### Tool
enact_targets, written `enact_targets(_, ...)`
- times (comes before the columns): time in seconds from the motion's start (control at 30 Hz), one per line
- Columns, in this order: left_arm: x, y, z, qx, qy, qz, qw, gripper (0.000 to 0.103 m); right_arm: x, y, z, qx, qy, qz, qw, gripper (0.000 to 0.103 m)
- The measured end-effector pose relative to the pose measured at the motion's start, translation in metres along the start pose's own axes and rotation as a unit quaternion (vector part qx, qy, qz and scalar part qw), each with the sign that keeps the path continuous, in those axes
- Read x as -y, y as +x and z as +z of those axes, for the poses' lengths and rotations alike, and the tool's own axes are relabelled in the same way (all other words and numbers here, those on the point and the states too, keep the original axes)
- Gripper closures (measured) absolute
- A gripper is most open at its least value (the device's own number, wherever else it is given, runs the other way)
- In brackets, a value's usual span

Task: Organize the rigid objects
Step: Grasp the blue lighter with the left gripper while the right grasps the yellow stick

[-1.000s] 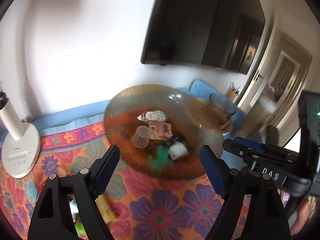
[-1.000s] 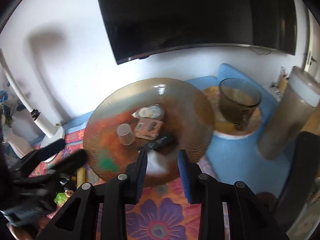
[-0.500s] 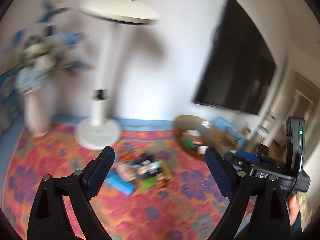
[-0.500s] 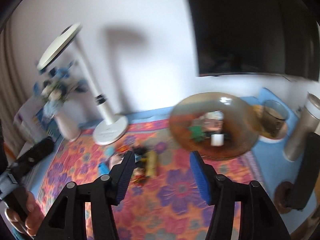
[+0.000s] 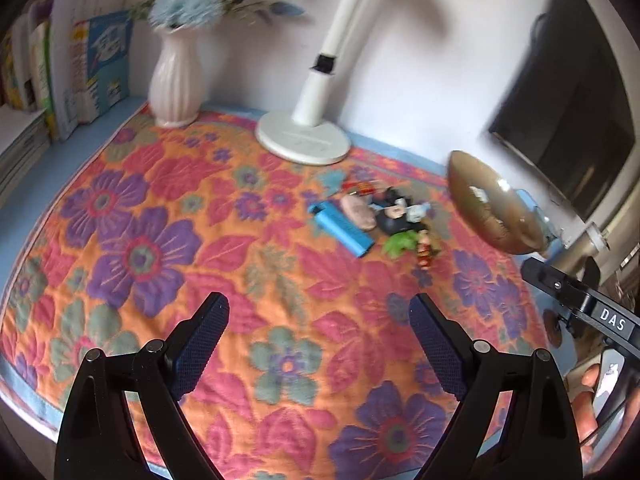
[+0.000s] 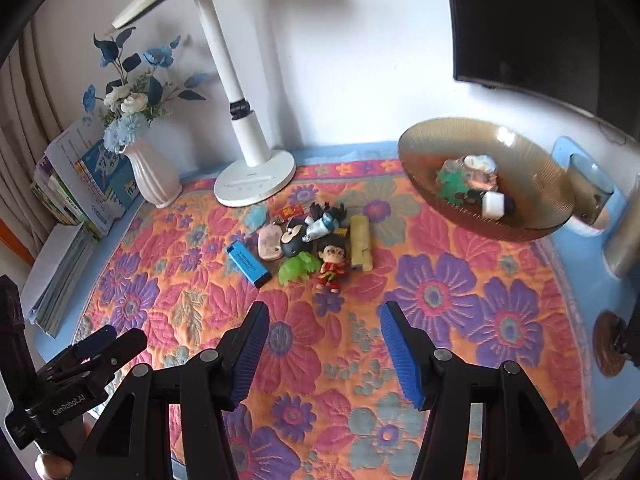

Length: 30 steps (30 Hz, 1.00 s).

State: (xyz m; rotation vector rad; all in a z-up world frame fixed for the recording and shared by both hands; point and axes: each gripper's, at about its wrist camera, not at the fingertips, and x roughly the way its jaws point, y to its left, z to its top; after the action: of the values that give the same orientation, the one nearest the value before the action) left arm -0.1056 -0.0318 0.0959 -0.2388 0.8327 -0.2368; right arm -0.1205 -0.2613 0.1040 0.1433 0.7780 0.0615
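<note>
Both the left gripper (image 5: 318, 330) and the right gripper (image 6: 320, 334) hang released and empty above the cloth (image 6: 460, 320), and the toys (image 6: 312, 240) lie ahead, left of the bowl (image 6: 532, 184), seemingly nearer the right one.

One bowl (image 6: 520, 216), one lamp (image 6: 256, 178), one vase (image 6: 154, 178), two tools.

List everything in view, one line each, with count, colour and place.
bowl: 1, amber glass, right, holds small items
blue box: 1, blue, pile's left end
pink tag: 1, pink, beside blue box
mouse head: 1, black, pile centre
green toy: 1, green, pile front
figurine: 1, red, pile front
yellow bar: 1, yellow, pile's right
lamp: 1, white, back
vase: 1, white, back left
books: stack, far left
cloth: 1, floral
TV: 1, black, wall
left tool: open
right tool: open
</note>
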Motion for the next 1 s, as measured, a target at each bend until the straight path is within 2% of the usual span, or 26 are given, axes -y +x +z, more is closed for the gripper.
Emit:
enact_targets(0.1,0.011,0.003,-0.002,-0.003,0.028,-0.001,0.9996,0.013,0.006,-0.001,0.003,0.002,0.004,-0.008,1.000,0.044)
enact_targets(0.17,0.016,0.014,-0.003,-0.014,0.033,0.003,0.9993,0.013,0.012,0.011,0.004,-0.012,0.002,-0.019,1.000,0.044)
enact_targets(0.23,0.017,0.030,-0.002,-0.034,0.031,0.005,0.9989,0.013,0.017,0.024,0.003,-0.023,0.002,-0.024,0.999,0.049)
enact_targets(0.3,0.017,0.048,0.006,-0.055,0.025,0.003,0.9982,0.013,0.026,0.041,0.004,-0.036,0.013,-0.022,0.999,0.060)
enact_targets(0.4,0.019,0.071,0.027,-0.074,0.028,-0.013,0.9968,0.013,0.038,0.065,0.010,-0.046,0.024,-0.025,0.998,0.065)
enact_targets(0.47,0.019,0.086,0.040,-0.075,0.026,-0.012,0.9968,0.013,0.045,0.078,0.016,-0.048,0.034,-0.026,0.998,0.066)
enact_targets(0.5,0.019,0.094,0.047,-0.074,0.025,-0.010,0.9969,0.016,0.048,0.087,0.021,-0.048,0.040,-0.023,0.998,0.067)
enact_targets(0.67,0.030,0.135,0.054,-0.081,0.037,0.006,0.9960,0.033,0.052,0.127,0.038,-0.063,0.052,-0.014,0.997,0.069)
enact_targets(0.8,0.041,0.158,0.047,-0.087,0.058,0.037,0.9938,0.033,0.047,0.154,0.045,-0.072,0.048,-0.016,0.996,0.070)
enact_targets(0.97,0.048,0.166,0.041,-0.077,0.090,0.070,0.9905,0.033,0.044,0.180,0.047,-0.081,0.040,-0.022,0.996,0.070)
enact_targets(1.0,0.048,0.165,0.040,-0.075,0.091,0.071,0.9904,0.037,0.042,0.182,0.047,-0.080,0.033,-0.028,0.996,0.070)
